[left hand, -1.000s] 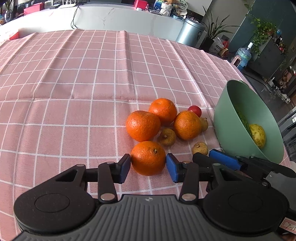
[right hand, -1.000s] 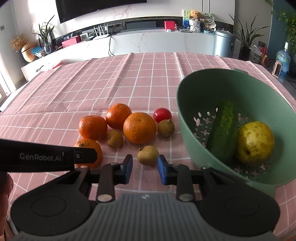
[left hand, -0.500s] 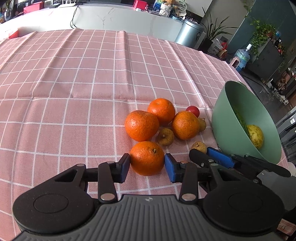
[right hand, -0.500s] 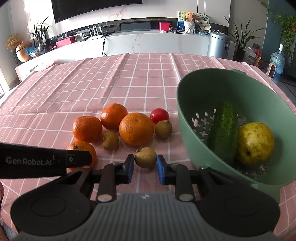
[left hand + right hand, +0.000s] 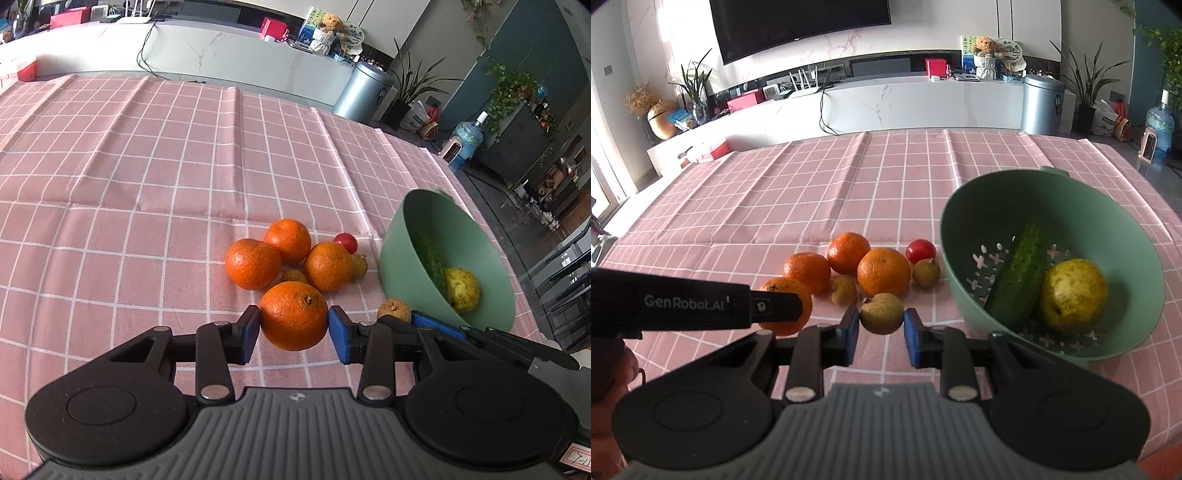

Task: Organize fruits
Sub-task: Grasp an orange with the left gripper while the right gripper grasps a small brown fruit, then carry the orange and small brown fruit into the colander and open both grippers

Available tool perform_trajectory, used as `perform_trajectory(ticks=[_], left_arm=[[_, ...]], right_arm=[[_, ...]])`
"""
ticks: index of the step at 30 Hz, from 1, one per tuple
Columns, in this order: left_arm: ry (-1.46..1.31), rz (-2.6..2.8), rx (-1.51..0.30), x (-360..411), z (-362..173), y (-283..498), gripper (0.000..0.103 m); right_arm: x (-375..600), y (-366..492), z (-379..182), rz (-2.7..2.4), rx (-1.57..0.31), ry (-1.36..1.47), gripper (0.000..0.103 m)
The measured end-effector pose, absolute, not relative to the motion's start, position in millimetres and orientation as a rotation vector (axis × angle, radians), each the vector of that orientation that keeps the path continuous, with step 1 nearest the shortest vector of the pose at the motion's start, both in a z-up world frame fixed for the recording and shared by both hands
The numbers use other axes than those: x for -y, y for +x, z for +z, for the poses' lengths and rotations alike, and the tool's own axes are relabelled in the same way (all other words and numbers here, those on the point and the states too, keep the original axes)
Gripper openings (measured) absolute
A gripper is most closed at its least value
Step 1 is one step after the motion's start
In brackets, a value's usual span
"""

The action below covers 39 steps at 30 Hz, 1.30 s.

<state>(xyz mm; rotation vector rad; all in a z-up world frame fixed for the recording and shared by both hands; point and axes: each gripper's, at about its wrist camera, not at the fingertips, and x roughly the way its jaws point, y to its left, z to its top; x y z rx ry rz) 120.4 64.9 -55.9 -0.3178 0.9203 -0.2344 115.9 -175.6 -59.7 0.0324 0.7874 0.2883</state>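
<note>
My left gripper [image 5: 293, 329] is shut on an orange [image 5: 294, 315] and holds it above the pink checked cloth. My right gripper [image 5: 881, 329] is shut on a small brown fruit [image 5: 881, 313], lifted off the cloth; that fruit also shows in the left wrist view [image 5: 393, 310]. Three oranges [image 5: 884, 270], two small brown fruits [image 5: 926, 272] and a red tomato [image 5: 921, 250] lie grouped on the cloth. A green colander bowl [image 5: 1137, 306] to the right holds a cucumber [image 5: 1017, 272] and a yellow pear [image 5: 1072, 295].
The table's right edge runs just behind the bowl [image 5: 506, 295]. The left gripper's black body [image 5: 683, 302] crosses the lower left of the right wrist view. Beyond the table stand a white counter [image 5: 923, 99] and a metal bin [image 5: 1042, 103].
Both grippers closed on their fruits and rose: the orange and the small brown fruit have left the cloth. The fruit pile and the bowl have not moved.
</note>
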Motion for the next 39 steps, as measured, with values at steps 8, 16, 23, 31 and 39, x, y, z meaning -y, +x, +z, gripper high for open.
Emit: perform_trajectory(ticks=[8, 16, 23, 31, 39], left_arm=[[-0.252, -0.308, -0.868, -27, -17, 121, 0.046], [-0.164, -0.37, -0.824, 24, 12, 140, 0.046], [-0.064, -0.404, -0.867, 69, 10, 163, 0.046], [0.021, -0.392, -0.928, 93, -7, 182, 0.046], [0.094, -0.369, -0.987, 103, -24, 197, 0.046]], right_arm=[[210, 96, -27, 0.255, -0.718, 0.037, 0.022], [256, 104, -9, 0.195, -0.715, -0.004, 0.022], [283, 127, -12, 0.195, -0.788, -0.05, 0.022], [292, 148, -31, 0.246, -0.898, -0.013, 0.022], [293, 162, -44, 0.276, -0.963, 0.013, 0.022]])
